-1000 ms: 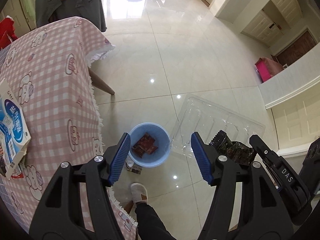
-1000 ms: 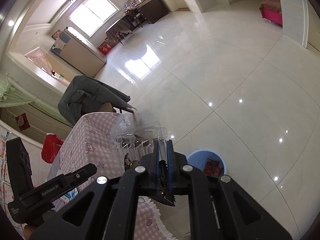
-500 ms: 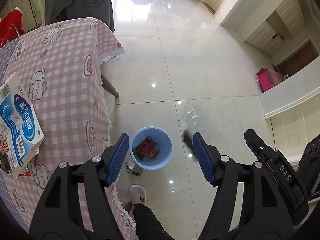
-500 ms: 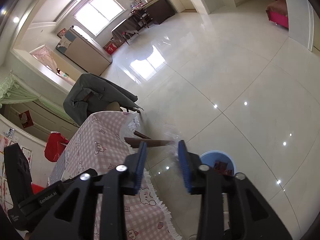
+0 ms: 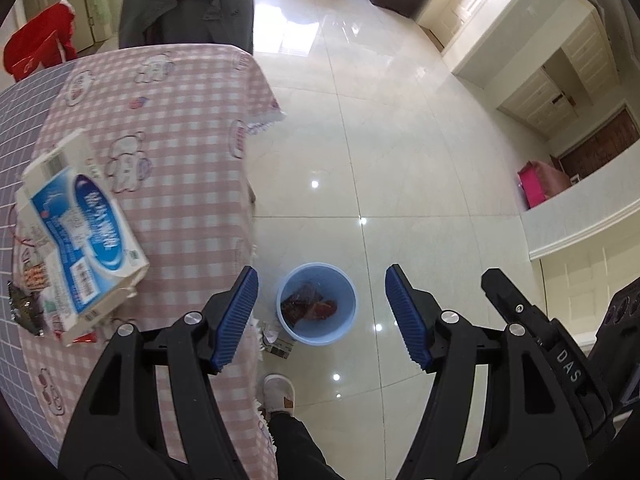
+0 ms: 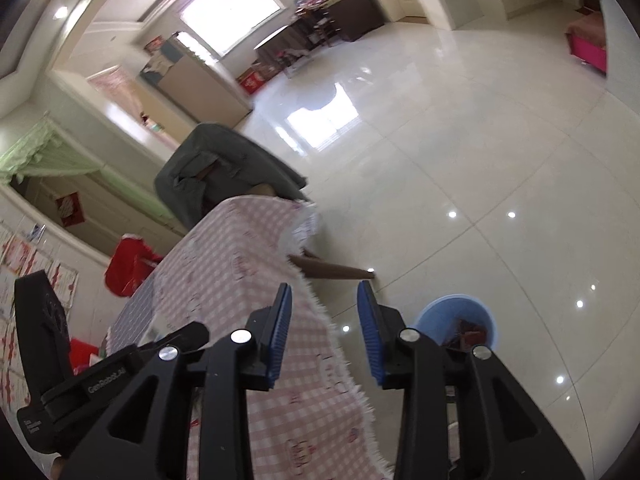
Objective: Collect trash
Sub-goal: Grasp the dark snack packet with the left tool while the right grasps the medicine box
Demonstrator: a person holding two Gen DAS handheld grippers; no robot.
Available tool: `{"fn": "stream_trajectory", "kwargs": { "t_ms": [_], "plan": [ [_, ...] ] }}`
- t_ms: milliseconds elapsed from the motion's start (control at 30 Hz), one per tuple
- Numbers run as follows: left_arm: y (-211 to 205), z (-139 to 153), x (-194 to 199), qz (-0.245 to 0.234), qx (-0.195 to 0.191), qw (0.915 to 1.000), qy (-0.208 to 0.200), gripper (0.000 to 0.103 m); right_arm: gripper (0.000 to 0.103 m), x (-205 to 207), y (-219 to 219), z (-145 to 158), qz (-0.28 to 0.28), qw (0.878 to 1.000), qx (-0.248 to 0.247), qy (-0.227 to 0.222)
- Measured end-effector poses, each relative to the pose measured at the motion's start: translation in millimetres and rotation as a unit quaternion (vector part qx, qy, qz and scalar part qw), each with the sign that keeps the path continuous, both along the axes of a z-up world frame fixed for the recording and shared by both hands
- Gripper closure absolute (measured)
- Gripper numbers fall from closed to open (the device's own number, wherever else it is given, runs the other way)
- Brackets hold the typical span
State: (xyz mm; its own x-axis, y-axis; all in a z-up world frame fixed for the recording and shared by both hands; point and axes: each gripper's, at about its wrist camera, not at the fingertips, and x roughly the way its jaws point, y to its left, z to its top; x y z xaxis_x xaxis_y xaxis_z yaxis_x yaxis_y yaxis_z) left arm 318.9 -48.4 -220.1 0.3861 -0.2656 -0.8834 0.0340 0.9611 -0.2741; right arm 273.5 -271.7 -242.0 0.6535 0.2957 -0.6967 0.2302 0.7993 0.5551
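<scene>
The left gripper [image 5: 320, 316] has its blue fingers [image 5: 236, 316] spread wide, and nothing is between them; they touch no object. Through the gap the left wrist view looks down on a light blue bin [image 5: 317, 303] that stands on the tiled floor [image 5: 400, 140], just beside the edge of the counter [image 5: 180, 140] with its pink checked cloth. Inside the bin lie dark red wrappers [image 5: 308, 307]. A small scrap of paper [image 5: 274, 338] lies on the floor against the bin, near a white slipper [image 5: 279, 396] of the person.

The right gripper [image 6: 324, 336] has its fingers [image 6: 280, 332] parted by a moderate gap and released, with nothing held; behind the gap only the fringe of the cloth and the floor show. The bin [image 6: 456, 324] is just to the right of these fingers.

On the counter, well apart from the bin, lies a white and blue carton [image 5: 80, 232], with dark snack wrappers [image 5: 24, 304] partly under it.
</scene>
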Motion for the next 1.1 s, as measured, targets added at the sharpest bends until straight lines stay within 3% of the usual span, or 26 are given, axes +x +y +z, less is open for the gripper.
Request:
{"fn": "stream_trajectory", "kwargs": {
  "t_ms": [233, 433, 733, 867, 1100],
  "plan": [
    [60.9, 14.8, -21.8, 0.043, -0.001, 0.999, -0.014, 0.036, 0.066, 1.8, 72.9, 16.5, 0.065, 0.998, 0.015, -0.015],
    [132.6, 17.7, -46.7, 0.093, 0.002, 0.9955, -0.015, 0.034, 0.061, 5.9, 140.0, 12.7, 0.119, 0.991, 0.056, 0.001],
    [245.0, -4.5, -79.9, 0.19, 0.019, 0.9816, 0.013, 0.033, 0.052, 11.3, 231.2, -32.9, 0.166, 0.979, 0.099, 0.068],
    [277.6, -17.4, -87.6, 0.207, 0.029, 0.9775, 0.024, 0.033, 0.049, 11.8, 246.4, -62.5, 0.155, 0.976, 0.117, 0.104],
    [309.3, -43.7, -92.9, 0.207, 0.042, 0.9764, 0.046, 0.033, 0.046, 27.1, 256.8, -97.4, 0.15, 0.973, 0.141, 0.108]
  ]
}}
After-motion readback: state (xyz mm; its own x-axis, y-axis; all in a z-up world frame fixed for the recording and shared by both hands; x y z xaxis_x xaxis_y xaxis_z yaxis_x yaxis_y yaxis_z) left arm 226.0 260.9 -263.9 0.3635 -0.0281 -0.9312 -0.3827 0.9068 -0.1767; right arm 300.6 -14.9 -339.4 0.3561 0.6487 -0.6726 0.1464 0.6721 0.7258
